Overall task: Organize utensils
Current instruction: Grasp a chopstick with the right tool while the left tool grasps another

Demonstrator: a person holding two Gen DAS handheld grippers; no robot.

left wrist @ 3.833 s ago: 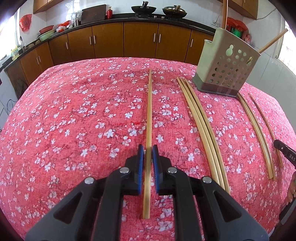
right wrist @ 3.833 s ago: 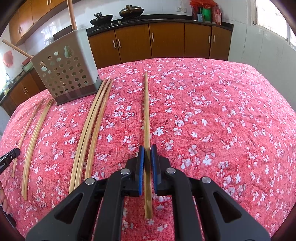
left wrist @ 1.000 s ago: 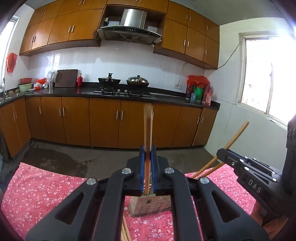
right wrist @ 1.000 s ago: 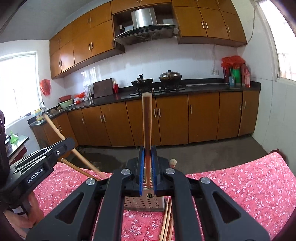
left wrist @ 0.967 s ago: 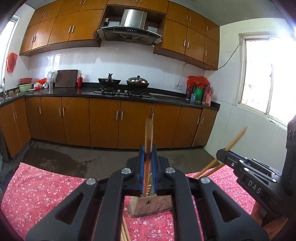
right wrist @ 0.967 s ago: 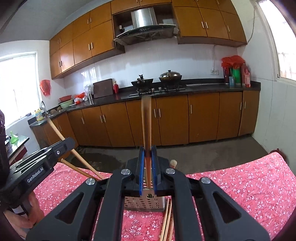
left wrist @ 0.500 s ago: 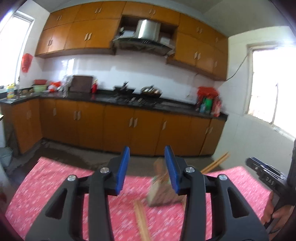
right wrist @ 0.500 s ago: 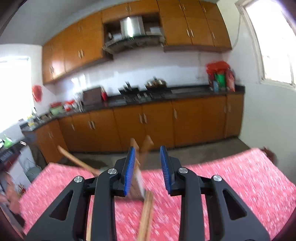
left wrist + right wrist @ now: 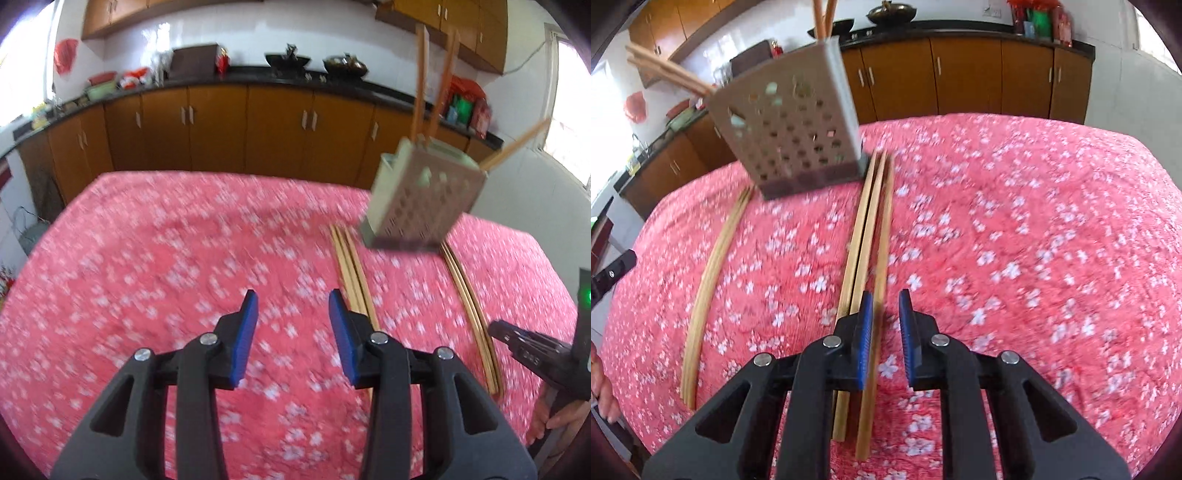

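The wide table draped in a red cloth printed with white blossoms is filling both views, with open cloth lying from twelve round to three o'clock of the right tongs and no edge pressing close there; in the left view bare cloth is spreading from nine to twelve o'clock. The pale perforated plastic utensil holder is standing at about eleven o'clock in the right view, and at about one o'clock in the left view, already carrying several wooden chopsticks that are leaning out of its top. A bundle of three long bamboo chopsticks is lying flat on the cloth, its long axis running almost straight away from the right gripper toward the holder's base. The right gripper is standing unclenched and empty, its left blue pad sitting over the bundle's near stretch, so this arm is looking the nearer one for the next pick. A second pair of bamboo chopsticks is lying at nine to ten o'clock, well apart. The left gripper is gaping wide, holding nothing, with the bundle just beside its right finger at one o'clock.
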